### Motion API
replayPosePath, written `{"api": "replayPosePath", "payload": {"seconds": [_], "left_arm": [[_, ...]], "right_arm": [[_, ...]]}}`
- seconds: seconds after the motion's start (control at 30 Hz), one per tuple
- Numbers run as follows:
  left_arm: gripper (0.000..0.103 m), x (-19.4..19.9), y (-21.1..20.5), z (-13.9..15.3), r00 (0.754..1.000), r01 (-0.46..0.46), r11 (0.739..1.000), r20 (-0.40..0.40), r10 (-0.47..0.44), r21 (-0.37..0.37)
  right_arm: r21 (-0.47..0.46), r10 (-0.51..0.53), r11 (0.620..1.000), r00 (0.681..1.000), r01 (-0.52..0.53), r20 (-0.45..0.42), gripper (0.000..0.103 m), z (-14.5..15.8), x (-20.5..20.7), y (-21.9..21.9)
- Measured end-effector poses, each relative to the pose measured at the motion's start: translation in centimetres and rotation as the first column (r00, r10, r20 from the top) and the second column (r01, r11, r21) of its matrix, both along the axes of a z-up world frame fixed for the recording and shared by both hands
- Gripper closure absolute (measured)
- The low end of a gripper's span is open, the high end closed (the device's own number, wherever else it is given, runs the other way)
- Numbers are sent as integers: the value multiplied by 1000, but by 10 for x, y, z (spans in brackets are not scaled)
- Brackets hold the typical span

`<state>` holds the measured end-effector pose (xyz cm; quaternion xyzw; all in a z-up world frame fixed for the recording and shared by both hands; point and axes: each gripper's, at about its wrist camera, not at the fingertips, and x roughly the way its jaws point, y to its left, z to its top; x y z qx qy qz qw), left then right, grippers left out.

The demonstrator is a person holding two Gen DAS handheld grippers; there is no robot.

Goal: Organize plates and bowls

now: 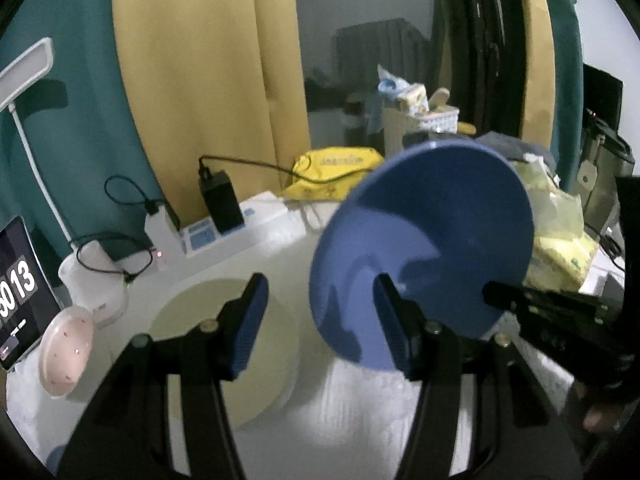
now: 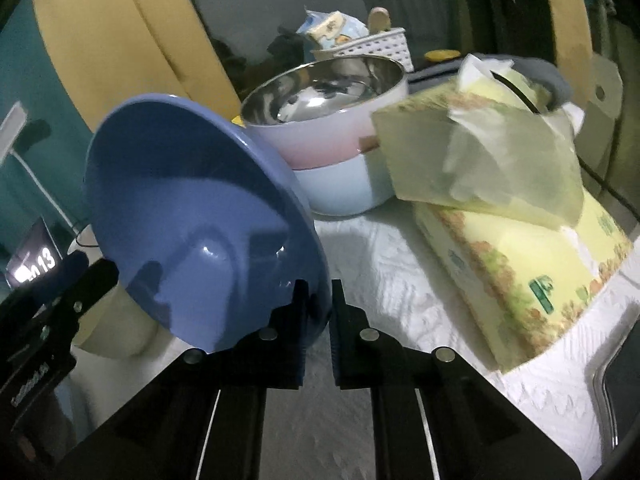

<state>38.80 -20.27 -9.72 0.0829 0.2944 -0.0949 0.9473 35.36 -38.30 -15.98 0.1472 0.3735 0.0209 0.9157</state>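
Blue plate (image 2: 200, 216) tilted, rim apparently pinched in right tongs (image 2: 320, 300)

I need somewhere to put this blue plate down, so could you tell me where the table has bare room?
Bare white cloth lies between the stacked bowls and the tissue packs. More shows beside the cream plate, under the blue plate clamped in the right gripper. The back edge is crowded with the power strip and yellow bag.
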Motion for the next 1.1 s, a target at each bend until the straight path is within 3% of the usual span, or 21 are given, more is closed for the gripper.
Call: {"api": "replayPosePath", "payload": {"seconds": [0.17, 0.37, 0.47, 1.1], "left_arm": [[48, 7, -5, -5, 1000, -8, 1000, 15, 8, 3], [76, 19, -9, -14, 999, 14, 1000, -36, -14, -1], [83, 18, -13, -19, 998, 38, 999, -55, -38, -1], [84, 1, -11, -15, 995, 77, 997, -57, -77, 1]], "right_arm": [[17, 4, 1000, 1000, -3, -4, 92, -2, -4, -7], [30, 5, 1000, 1000, -5, -4, 92, -4, -6, -10], [28, 6, 1000, 1000, -6, 0, 92, -4, -5, -9], [7, -22, 1000, 999, 22, 28, 92, 9, -24, -9]]}}
